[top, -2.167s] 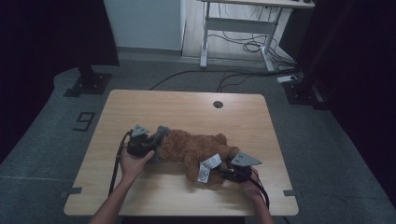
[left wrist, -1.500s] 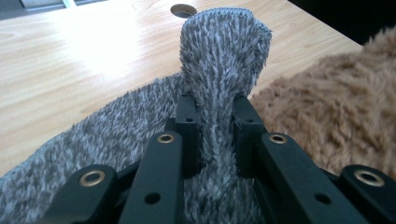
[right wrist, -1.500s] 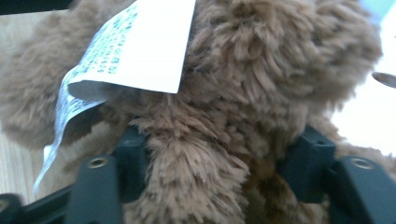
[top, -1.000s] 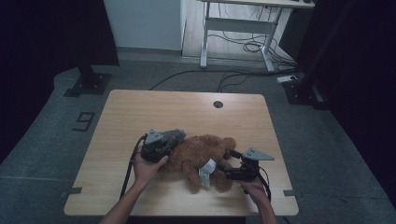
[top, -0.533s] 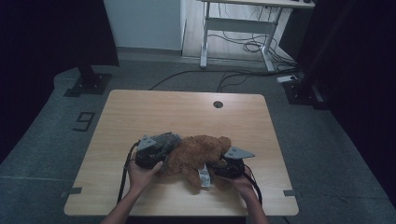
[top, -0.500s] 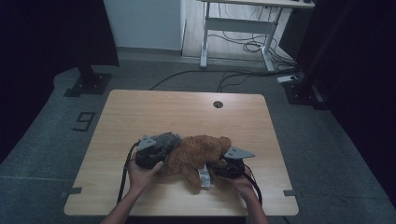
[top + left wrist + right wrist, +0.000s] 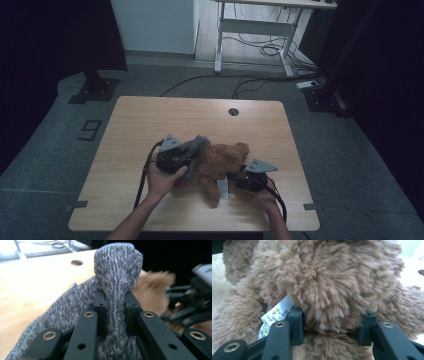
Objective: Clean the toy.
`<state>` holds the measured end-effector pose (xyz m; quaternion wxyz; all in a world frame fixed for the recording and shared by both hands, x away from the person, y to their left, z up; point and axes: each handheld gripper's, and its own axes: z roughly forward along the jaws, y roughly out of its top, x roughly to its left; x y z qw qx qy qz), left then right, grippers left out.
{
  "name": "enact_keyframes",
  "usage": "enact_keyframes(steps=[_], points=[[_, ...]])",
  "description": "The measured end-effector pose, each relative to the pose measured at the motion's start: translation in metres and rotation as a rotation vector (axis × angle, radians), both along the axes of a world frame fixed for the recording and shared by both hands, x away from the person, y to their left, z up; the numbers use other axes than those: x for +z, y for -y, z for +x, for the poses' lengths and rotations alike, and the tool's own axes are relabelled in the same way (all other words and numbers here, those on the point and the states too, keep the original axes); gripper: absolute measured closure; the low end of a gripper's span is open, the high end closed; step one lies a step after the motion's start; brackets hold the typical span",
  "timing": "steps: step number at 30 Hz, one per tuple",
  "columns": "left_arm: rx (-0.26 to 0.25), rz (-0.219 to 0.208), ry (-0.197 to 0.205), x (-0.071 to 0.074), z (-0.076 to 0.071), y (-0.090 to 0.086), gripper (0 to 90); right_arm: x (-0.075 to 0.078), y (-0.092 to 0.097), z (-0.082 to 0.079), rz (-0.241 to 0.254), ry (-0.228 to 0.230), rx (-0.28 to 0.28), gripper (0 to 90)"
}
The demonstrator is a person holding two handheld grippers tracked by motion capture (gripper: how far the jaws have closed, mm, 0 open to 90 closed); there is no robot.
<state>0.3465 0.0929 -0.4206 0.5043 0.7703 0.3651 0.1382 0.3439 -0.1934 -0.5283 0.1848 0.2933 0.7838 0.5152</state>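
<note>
- The plush bear [image 7: 220, 165] lies on the desk [image 7: 150, 120], near the front edge and a little right of centre, between the two hands.
- The left hand-held gripper [image 7: 113, 312] is clamped on a fold of the grey knit garment [image 7: 117, 272]. In the left gripper view the fabric stands up in a pinched ridge between the jaws, and the rest drapes down toward the desk.
- The right hand-held gripper [image 7: 332, 330] has just been closing on the bear. In the right gripper view a thick limb or lobe of brown fur fills the gap between the jaws and both pads press into it. The white care label [image 7: 275, 316] lies just beside the left pad.
- The step in hand is judged to be fitting the garment to the bear: the bear is steadied by the right hand-held gripper while the knit is worked by the left.
- To do it well, the bear should be kept pinned low against the desk, so that a pull on the knit stretches the fabric and does not drag the toy.
- The knit is best held near its edge, not in a bunched fold, so that the opening can be spread.
- The pull should be slow and in line with the limb; long fur is likely to snag in the knit.
- Whether any part of the bear is already inside the garment cannot be told.
</note>
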Motion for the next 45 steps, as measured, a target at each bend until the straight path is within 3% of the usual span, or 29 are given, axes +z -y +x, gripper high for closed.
enact_keyframes(steps=[1, 2, 3, 4, 7, 8, 11, 14, 15, 18, 19, 25, 32, 34, 38, 42, 45], points=[[-0.026, 0.013, 0.001, 0.006, 0.004, 0.022, 76.4, 0.000, 0.000, 0.000, 0.003, -0.003, 0.001, 51.5], [-0.026, 0.013, 0.001, 0.006, 0.004, 0.022, 76.3, 0.000, 0.000, 0.000, 0.003, -0.003, 0.001, 51.5], [-0.053, 0.024, -0.006, 0.008, 0.009, 0.044, 76.0, -0.001, -0.001, 0.000, 0.004, -0.005, -0.004, 51.6], [-0.053, 0.024, -0.006, 0.008, 0.009, 0.044, 75.9, -0.001, -0.001, -0.001, 0.006, -0.004, -0.011, 51.9], [-0.089, 0.047, -0.013, 0.007, 0.018, 0.080, 75.9, -0.002, -0.003, -0.001, 0.006, -0.003, -0.018, 53.2], [-0.089, 0.047, -0.013, 0.007, 0.018, 0.080, 75.8, -0.002, -0.003, -0.001, 0.006, -0.003, -0.018, 53.2], [-0.104, 0.098, -0.034, -0.004, 0.022, 0.101, 75.9, -0.003, -0.003, -0.001, 0.004, -0.010, -0.017, 54.1], [-0.106, 0.124, -0.047, -0.016, 0.023, 0.102, 76.3, -0.004, -0.003, -0.001, -0.002, -0.015, -0.031, 55.1], [-0.093, 0.098, -0.075, -0.025, 0.025, 0.094, 76.7, -0.008, -0.002, -0.001, -0.010, -0.021, -0.051, 56.7], [-0.081, 0.064, -0.093, -0.030, 0.027, 0.084, 77.3, -0.010, -0.002, 0.000, -0.011, -0.030, -0.056, 57.4], [-0.059, 0.058, -0.086, -0.031, 0.026, 0.072, 77.4, -0.010, -0.002, 0.000, -0.014, -0.030, -0.056, 57.9], [0.000, 0.087, -0.054, -0.029, 0.022, 0.044, 77.5, -0.010, 0.000, -0.002, -0.005, -0.035, -0.055, 58.4], [0.107, 0.092, -0.010, -0.028, 0.014, -0.017, 77.6, -0.011, 0.001, -0.003, 0.003, -0.035, -0.058, 58.1], [0.144, 0.061, -0.042, -0.034, 0.016, -0.042, 77.6, -0.012, 0.002, -0.003, 0.005, -0.034, -0.057, 57.9], [0.177, 0.036, -0.068, -0.047, 0.016, -0.060, 77.6, -0.012, 0.001, -0.003, 0.007, -0.030, -0.060, 57.6], [0.196, 0.035, -0.078, -0.054, 0.014, -0.069, 77.8, -0.012, 0.001, -0.003, 0.008, -0.032, -0.060, 57.6], [0.217, 0.041, -0.109, -0.064, 0.015, -0.080, 78.0, -0.013, 0.001, -0.004, 0.011, -0.036, -0.061, 57.6]])
